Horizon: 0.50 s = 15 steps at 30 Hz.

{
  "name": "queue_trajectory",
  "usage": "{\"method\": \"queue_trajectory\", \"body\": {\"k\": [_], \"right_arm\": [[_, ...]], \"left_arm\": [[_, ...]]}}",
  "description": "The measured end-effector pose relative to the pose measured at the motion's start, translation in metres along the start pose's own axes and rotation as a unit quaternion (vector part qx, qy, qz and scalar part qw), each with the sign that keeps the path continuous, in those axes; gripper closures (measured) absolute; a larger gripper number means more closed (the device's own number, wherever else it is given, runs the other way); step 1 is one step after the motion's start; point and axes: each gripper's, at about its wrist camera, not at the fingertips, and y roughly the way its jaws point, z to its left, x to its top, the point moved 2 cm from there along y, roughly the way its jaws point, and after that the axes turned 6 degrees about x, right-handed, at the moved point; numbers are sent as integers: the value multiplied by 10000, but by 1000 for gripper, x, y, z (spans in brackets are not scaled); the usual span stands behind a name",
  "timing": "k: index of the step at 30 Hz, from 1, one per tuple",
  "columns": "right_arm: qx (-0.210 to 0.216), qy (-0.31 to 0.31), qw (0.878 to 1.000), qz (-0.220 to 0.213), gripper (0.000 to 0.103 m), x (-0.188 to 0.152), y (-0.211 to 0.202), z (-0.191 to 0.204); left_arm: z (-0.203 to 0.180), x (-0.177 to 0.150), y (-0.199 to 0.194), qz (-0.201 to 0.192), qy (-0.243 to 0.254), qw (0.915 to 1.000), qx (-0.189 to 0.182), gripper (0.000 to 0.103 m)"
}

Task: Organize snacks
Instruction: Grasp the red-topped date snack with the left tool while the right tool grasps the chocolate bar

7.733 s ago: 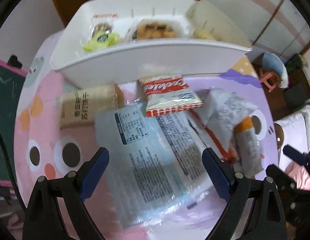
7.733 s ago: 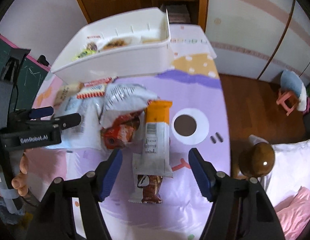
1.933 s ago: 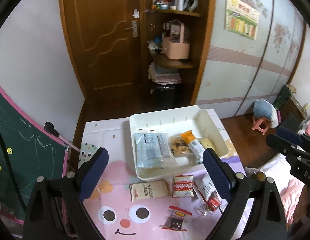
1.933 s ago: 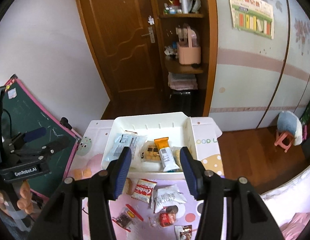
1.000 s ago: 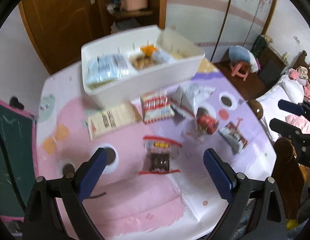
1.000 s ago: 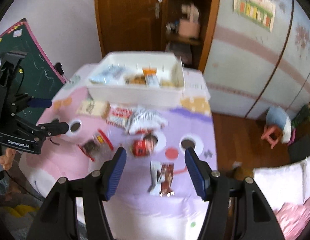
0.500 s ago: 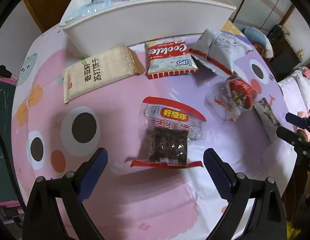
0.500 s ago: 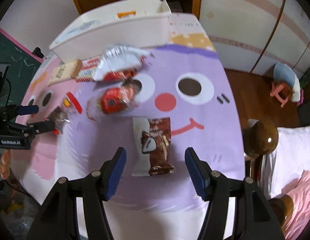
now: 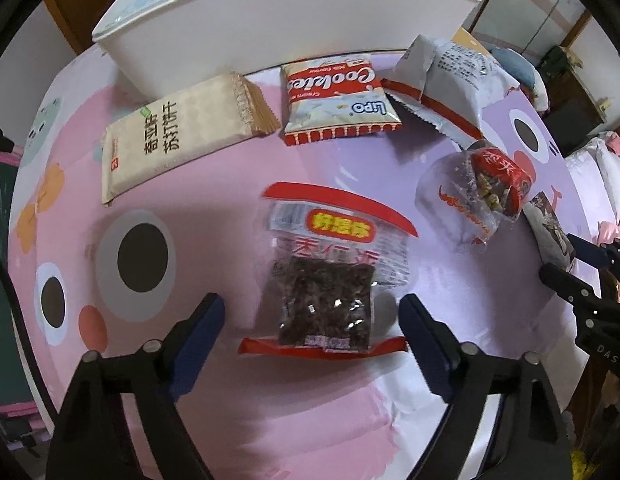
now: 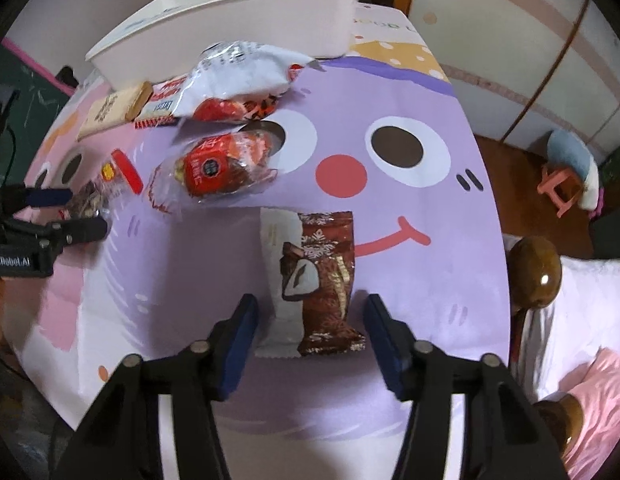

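Observation:
My left gripper (image 9: 310,320) is open, its fingers on either side of the near end of a clear red-edged packet of dark snack (image 9: 329,280) lying flat on the table. My right gripper (image 10: 310,320) is open around the near end of a brown and white chocolate packet (image 10: 313,276). The white storage bin (image 9: 270,12) stands at the far edge of the table and also shows in the right wrist view (image 10: 238,24). A beige cracker packet (image 9: 182,132), a red and white Cookies packet (image 9: 337,100), a white bag (image 9: 449,68) and a red nut packet (image 9: 477,192) lie in front of it.
The table wears a pink and purple cartoon-face cloth (image 10: 389,208). A wooden bedpost knob (image 10: 533,276) and pink bedding (image 10: 589,400) are at the right. A green chalkboard (image 9: 2,208) stands at the left. A small pink stool (image 10: 557,184) is on the floor.
Both grippers have dropped from high above the table to just over it. The left one has closed in on the dark snack packet, the right one on the chocolate packet.

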Motion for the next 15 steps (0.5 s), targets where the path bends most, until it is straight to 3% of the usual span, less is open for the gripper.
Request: {"method": "queue_trajectory", "body": {"k": [5,15], "right_arm": [[25,-17,10000,-45,64,0,-1,3],[277,103,9995,-80,68,-6,-8,10]], "left_arm": [[-7,-1,-3,-124,89,9998,148,46],[-1,-11,-10,-171,-183,9997,16,48]]}}
